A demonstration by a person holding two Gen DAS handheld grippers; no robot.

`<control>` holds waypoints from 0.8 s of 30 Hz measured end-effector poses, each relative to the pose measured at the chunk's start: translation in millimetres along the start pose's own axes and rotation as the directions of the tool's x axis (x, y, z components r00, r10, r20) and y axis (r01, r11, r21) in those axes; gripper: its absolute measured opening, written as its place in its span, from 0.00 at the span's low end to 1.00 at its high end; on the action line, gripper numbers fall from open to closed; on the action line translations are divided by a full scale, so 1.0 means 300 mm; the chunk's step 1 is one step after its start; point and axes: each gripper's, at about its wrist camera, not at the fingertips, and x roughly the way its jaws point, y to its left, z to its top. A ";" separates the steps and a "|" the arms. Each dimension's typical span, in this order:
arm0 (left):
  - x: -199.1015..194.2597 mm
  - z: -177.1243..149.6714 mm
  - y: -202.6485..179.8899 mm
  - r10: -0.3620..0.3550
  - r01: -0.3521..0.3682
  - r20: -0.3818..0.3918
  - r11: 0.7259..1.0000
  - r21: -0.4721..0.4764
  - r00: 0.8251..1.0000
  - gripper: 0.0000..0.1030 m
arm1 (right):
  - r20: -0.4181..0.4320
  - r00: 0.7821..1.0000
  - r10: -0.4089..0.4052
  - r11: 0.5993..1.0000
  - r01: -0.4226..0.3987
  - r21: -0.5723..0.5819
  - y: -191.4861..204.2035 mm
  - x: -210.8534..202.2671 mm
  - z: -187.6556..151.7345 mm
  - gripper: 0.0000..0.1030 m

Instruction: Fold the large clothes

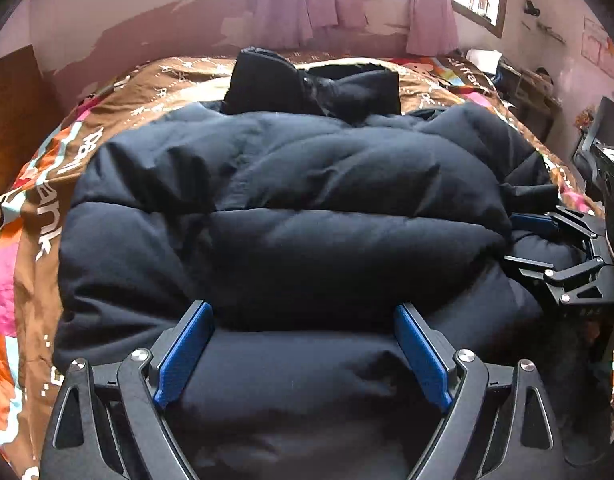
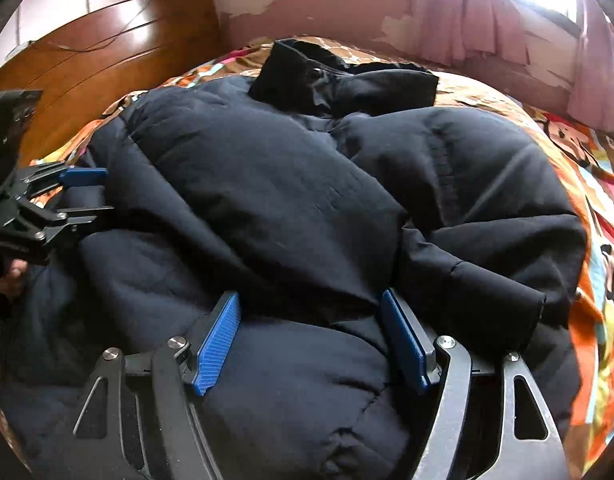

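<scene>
A dark navy puffer jacket (image 1: 291,208) lies spread across the bed, on a brown patterned bedspread (image 1: 35,184), with its bulk bunched in thick quilted rolls and its black hood (image 1: 307,84) thrown out toward the far wall. One sleeve (image 2: 487,276) is folded in over the body on the right side. The left gripper (image 1: 303,344) stands with its jaws wide, straddling the near roll of padding; the blue pads (image 1: 187,352) flank the fabric without pinching it. The right gripper (image 2: 311,340) also has its jaws apart — somewhat narrower — with the hem-side padding between them but not clamped.

The main risk, judging from this, is the loft of the jacket. If either pair of jaws closes where it now sits, it would likely bite only the puffed outer layer, and that slick shell could slide out as soon as the edge is lifted. A grab that catches one layer on one side and two on the other would drag the fold askew. The folded-in sleeve looks loose, so a quick lift could let it flop back out. The hood, lying well beyond the body, may end up trapped unevenly once the lower part is carried over it.
</scene>
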 end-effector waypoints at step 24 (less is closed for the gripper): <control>-0.244 -0.075 -0.014 0.040 -0.028 0.080 0.988 -0.150 0.996 0.91 | 0.109 0.993 -0.050 0.996 0.042 0.073 0.046 -0.288 -0.102 0.74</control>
